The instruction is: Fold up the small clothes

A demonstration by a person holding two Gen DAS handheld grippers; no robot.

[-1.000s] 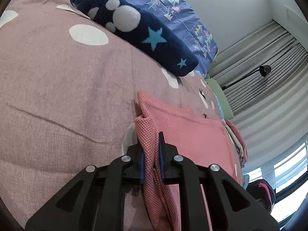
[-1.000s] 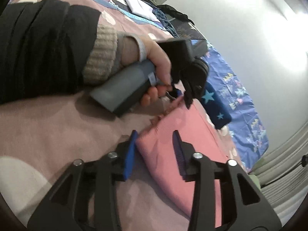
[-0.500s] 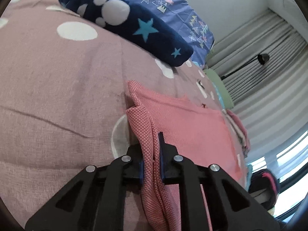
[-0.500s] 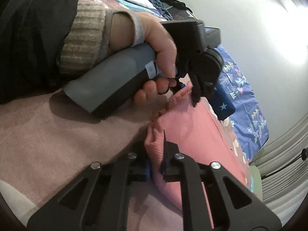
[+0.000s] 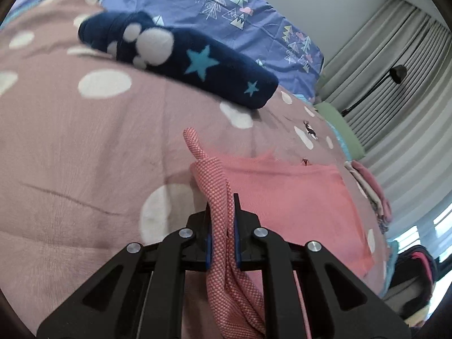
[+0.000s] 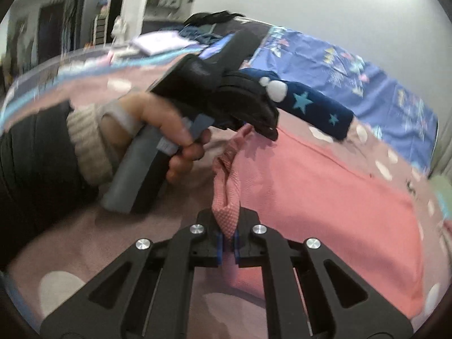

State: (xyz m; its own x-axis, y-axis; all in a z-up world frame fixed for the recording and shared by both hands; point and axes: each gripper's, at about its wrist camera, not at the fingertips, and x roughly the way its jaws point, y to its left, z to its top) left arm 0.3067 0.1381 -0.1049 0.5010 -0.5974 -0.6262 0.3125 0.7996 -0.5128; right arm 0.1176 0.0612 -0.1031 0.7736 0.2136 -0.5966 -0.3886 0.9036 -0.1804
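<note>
Pink waffle-knit garment [image 5: 285, 197] lies on the bed [image 5: 70, 152] (dusty-pink spotted cover), and both claws now have a pinch of its near edge. The big change: the right claw [image 6: 227, 240] was gaping around that edge a second ago, and its jaws have just been closing, so now they're clamped tight on a little tab of the fabric. The left claw [image 5: 222, 234] was already squeezed down on a bunched fold of the same hem and nothing's different there, nearly closed with cloth between the pads.

What that means for the fold, I reckon: two corners held, so the edge is ready to be carried over toward the far side of the garment. Looks like the start of a fold, not the end; most of the cloth is flat on the cover.

Compared with the earlier frames, the pinched edge stands up off the bed more, and the fabric rises in a little peak ahead of the left claw. From the right side, the person's hand [image 6: 169, 132] on the left handle sits further off and higher than before. The navy star-print thing [image 5: 180, 62] behind hasn't budged.
</note>
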